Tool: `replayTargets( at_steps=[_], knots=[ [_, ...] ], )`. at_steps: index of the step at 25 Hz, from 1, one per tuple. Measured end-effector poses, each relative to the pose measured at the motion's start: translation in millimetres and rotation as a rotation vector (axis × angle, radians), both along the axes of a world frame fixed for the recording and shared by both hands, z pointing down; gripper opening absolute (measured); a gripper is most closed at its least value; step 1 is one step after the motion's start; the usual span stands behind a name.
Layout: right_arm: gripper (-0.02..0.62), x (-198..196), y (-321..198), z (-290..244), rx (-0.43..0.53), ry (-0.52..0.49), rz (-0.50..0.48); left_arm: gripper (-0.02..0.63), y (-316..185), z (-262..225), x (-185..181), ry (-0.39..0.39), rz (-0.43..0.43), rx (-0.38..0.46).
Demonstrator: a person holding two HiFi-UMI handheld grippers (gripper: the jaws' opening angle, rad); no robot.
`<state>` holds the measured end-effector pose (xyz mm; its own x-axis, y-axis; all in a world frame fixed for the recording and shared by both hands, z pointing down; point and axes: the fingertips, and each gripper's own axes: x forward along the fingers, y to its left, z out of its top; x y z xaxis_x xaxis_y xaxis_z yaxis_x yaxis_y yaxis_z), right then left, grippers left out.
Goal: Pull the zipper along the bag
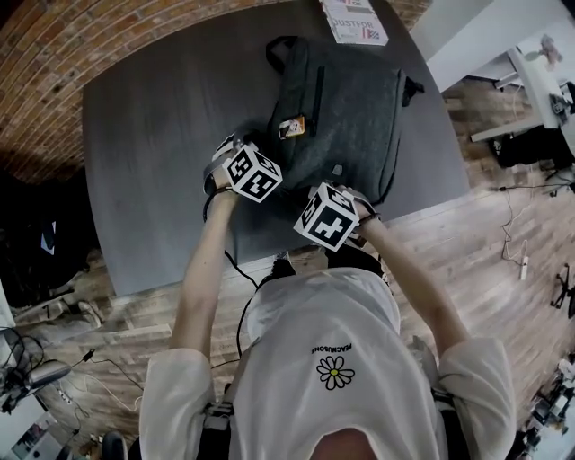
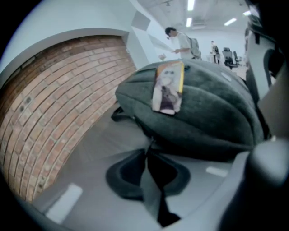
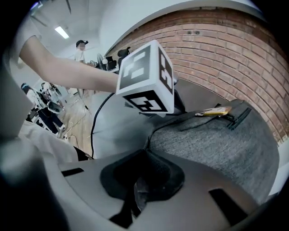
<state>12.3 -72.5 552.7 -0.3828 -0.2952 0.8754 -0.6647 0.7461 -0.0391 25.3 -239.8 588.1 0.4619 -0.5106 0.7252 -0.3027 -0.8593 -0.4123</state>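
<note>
The grey bag (image 1: 350, 108) lies on the right half of the table (image 1: 153, 135). Its long axis runs from the near edge, where the person stands, away toward the far edge, where some papers (image 1: 355, 20) sit. Both grippers work at its near end.

The right gripper (image 3: 145, 155) is at the bag's near corner, pointing steeply down. Its jaws are drawn in tight on a small pale tab (image 3: 137, 195), which I take to be the zipper pull, though it is too small to be sure. From those jaws the zipper seam (image 3: 159, 127) curves away along the bag's rim, toward the yellow tag (image 3: 216, 111) and the other gripper's marker cube.

The left gripper (image 2: 151, 151) is just beside the bag's left near edge. Its jaws are only a narrow slit apart, and table surface shows through the gap. The tips point at the lower seam of the bag, and I see nothing clearly pinched between them. The tag (image 2: 168, 88) hangs on the bulge just above.

So everything turns on that seam. It leads from the right gripper leftward and away, round the near end of the bag. The right hand is the one on it, and by my judgement the pull must follow the curve rather than go straight. The left hand is nearer the rim and best placed to pin the bag down. With nothing pinning it, the soft bag would likely slide along with the pull.
</note>
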Motion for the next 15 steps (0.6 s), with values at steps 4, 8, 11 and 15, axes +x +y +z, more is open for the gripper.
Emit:
replayTargets(
  at_steps=[4, 8, 11, 15],
  knots=[
    [0.012, -2, 7, 3, -0.016, -0.020, 0.002, 0.032, -18, 5, 14, 0.010, 0.006, -0.007],
    [0.012, 0, 8, 4, -0.030, -0.040, -0.019, 0.034, -40, 6, 30, 0.011, 0.006, 0.001],
    [0.012, -1, 10, 4, -0.036, -0.044, -0.023, 0.038, -52, 8, 41, -0.006, 0.022, -0.005],
    [0.014, -3, 7, 7, -0.026, -0.033, -0.019, 0.038, -60, 14, 46, -0.002, 0.029, -0.024]
  ],
)
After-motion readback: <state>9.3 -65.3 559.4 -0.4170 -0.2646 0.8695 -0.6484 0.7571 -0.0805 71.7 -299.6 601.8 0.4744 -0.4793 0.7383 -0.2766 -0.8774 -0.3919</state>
